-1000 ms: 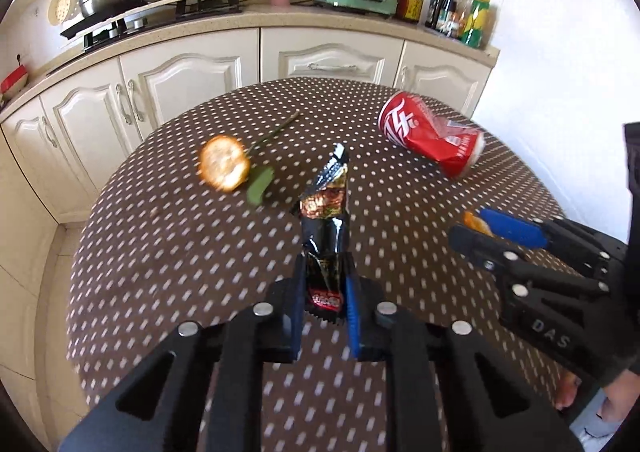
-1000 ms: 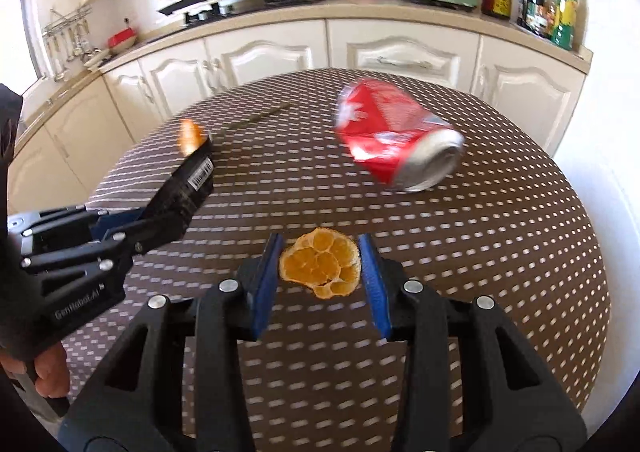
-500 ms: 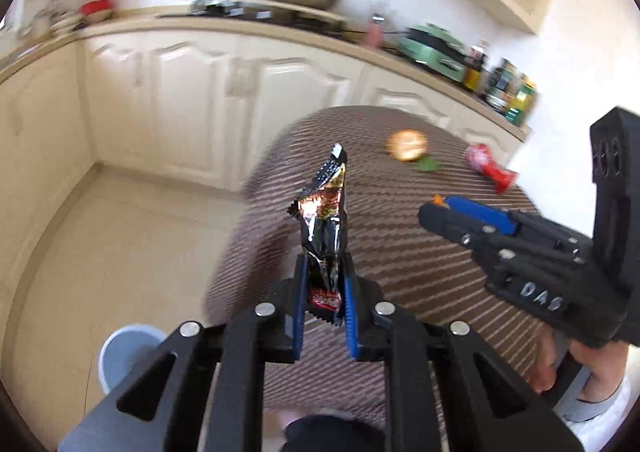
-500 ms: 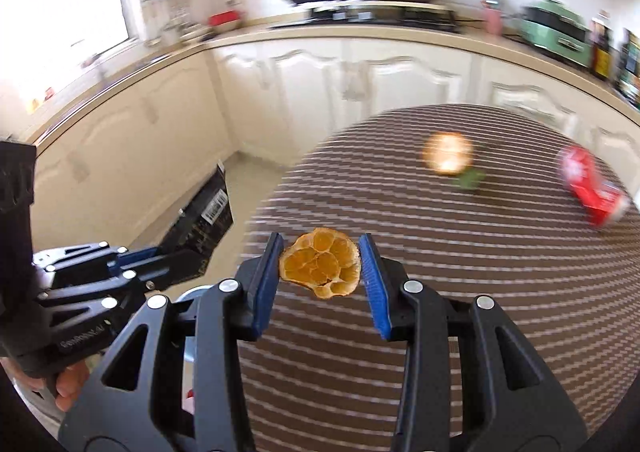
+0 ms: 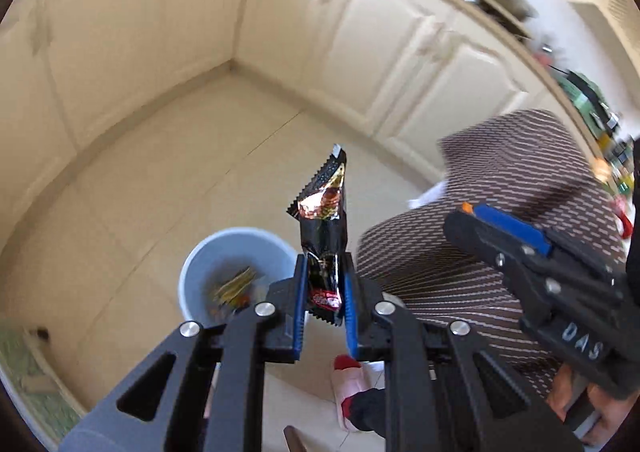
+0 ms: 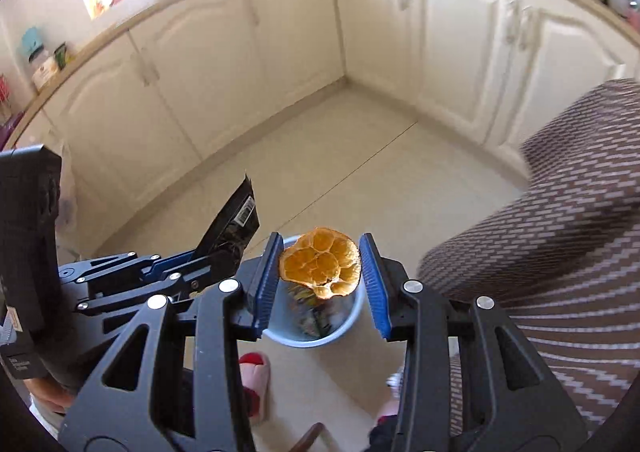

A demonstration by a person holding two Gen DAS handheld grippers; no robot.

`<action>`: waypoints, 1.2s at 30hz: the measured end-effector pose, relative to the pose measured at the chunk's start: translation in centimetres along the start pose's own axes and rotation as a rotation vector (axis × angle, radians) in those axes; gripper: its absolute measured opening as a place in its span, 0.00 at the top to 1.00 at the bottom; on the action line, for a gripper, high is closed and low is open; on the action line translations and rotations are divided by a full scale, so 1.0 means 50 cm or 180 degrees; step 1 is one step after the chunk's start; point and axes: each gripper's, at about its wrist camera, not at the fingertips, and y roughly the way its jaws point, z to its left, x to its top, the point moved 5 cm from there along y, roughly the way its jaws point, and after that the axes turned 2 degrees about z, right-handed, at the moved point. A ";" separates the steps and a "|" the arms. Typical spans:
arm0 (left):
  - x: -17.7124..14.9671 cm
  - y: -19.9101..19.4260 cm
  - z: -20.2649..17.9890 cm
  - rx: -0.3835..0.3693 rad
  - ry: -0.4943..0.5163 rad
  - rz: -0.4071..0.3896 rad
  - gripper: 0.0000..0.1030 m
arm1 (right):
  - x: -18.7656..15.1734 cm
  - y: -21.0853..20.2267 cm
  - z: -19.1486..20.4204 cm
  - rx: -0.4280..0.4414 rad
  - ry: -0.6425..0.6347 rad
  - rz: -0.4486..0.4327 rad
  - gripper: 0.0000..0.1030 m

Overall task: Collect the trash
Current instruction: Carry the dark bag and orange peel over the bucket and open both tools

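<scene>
My left gripper (image 5: 323,288) is shut on a black snack wrapper (image 5: 325,236) that stands up between its blue pads, held above the floor beside a light blue trash bin (image 5: 200,264). My right gripper (image 6: 320,280) is shut on an orange peel (image 6: 320,270), held right above the same bin (image 6: 316,336). The bin holds some trash. The left gripper with the wrapper (image 6: 232,228) shows at the left in the right wrist view. The right gripper (image 5: 500,228) shows at the right in the left wrist view.
The round table with the brown dotted cloth (image 5: 500,212) is to the right, also in the right wrist view (image 6: 560,232). Cream cabinets (image 6: 440,32) line the tiled floor (image 5: 160,172). The person's slippered foot (image 5: 348,384) is below the grippers.
Both grippers have swung left off the table and tilted down toward the floor, each keeping its load. The bin has come into view under them.
</scene>
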 end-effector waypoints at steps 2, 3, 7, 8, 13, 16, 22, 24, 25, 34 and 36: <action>0.001 0.034 0.048 0.0031 -0.0147 0.0077 0.85 | -0.001 0.049 0.016 0.0064 0.0009 0.0090 0.62; -0.001 0.050 0.065 0.0028 -0.0209 0.0113 0.85 | -0.001 0.074 0.021 0.0078 0.0025 0.0139 0.62; -0.010 0.110 0.113 -0.0027 -0.0435 0.0225 0.84 | -0.003 0.141 0.035 0.0083 0.0058 0.0239 0.62; -0.011 0.127 0.122 -0.0050 -0.0493 0.0255 0.82 | -0.005 0.158 0.035 0.0096 0.0080 0.0270 0.62; -0.019 0.173 0.150 -0.0111 -0.0678 0.0321 0.67 | -0.018 0.205 0.032 0.0108 0.0155 0.0393 0.62; -0.022 0.183 0.155 -0.0075 -0.0698 0.0339 0.62 | -0.025 0.225 0.033 0.0098 0.0174 0.0446 0.62; -0.031 0.188 0.161 -0.0014 -0.0711 0.0358 0.60 | -0.034 0.243 0.035 0.0092 0.0214 0.0510 0.62; -0.033 0.184 0.170 -0.0004 -0.0726 0.0355 0.60 | -0.032 0.245 0.038 0.0088 0.0202 0.0518 0.62; -0.035 0.180 0.172 0.0005 -0.0739 0.0342 0.60 | -0.034 0.249 0.043 0.0088 0.0205 0.0521 0.62; -0.036 0.173 0.189 0.0038 -0.0797 0.0331 0.60 | -0.033 0.257 0.056 0.0076 0.0176 0.0512 0.62; -0.038 0.170 0.194 0.0057 -0.0802 0.0323 0.60 | -0.030 0.258 0.059 0.0072 0.0177 0.0503 0.62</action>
